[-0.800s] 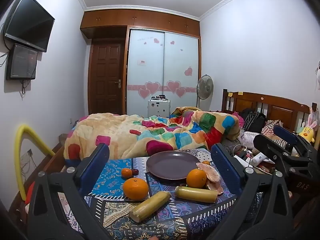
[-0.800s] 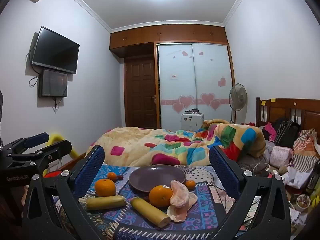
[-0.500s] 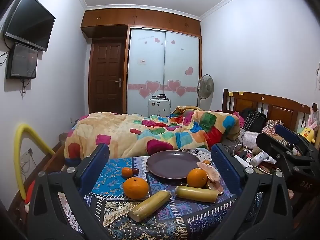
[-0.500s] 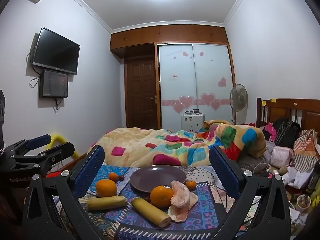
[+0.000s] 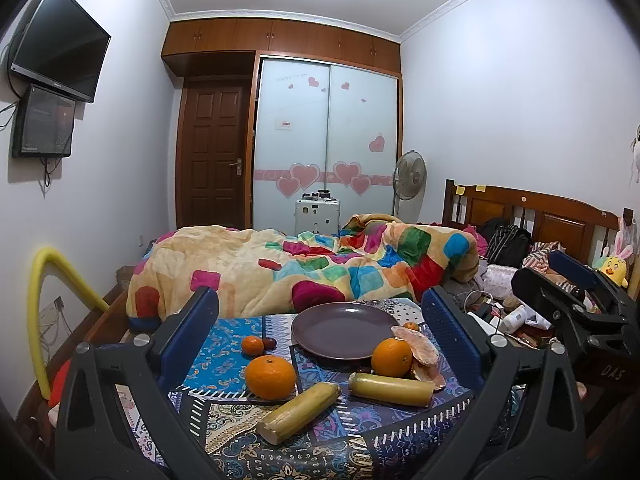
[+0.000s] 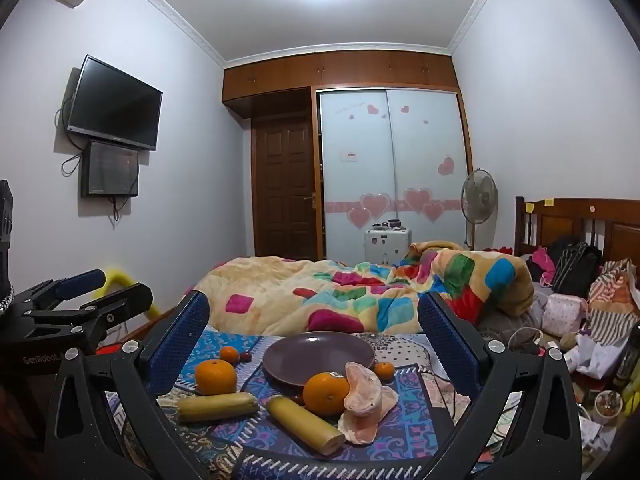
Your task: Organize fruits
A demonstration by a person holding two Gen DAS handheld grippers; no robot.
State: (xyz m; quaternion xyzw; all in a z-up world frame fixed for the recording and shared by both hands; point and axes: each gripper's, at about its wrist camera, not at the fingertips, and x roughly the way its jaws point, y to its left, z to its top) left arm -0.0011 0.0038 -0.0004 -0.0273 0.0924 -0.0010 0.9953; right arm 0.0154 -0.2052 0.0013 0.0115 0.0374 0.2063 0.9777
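A quilt (image 5: pixel 304 268) covers the bed behind a patterned cloth (image 5: pixel 224 360) where the fruit lies. The left gripper (image 5: pixel 320 332) hangs above the cloth's near edge, fingers spread wide and holding nothing; the right gripper (image 6: pixel 314 330) hovers likewise, wide and bare, and each shows at the edge of the other's view. A purple plate (image 5: pixel 344 330) sits at the cloth's far middle with nothing on it. Two yellow sticks (image 5: pixel 298 412) lie nearest, end to end at an angle. A big orange (image 5: pixel 271 377) sits left of the plate, another (image 5: pixel 392 357) touches a pink peel (image 5: pixel 418 354) at the plate's front right. A small mandarin (image 5: pixel 252 345) and a dark berry (image 5: pixel 270 343) lie left of the plate; another mandarin (image 6: pixel 384 371) lies right.
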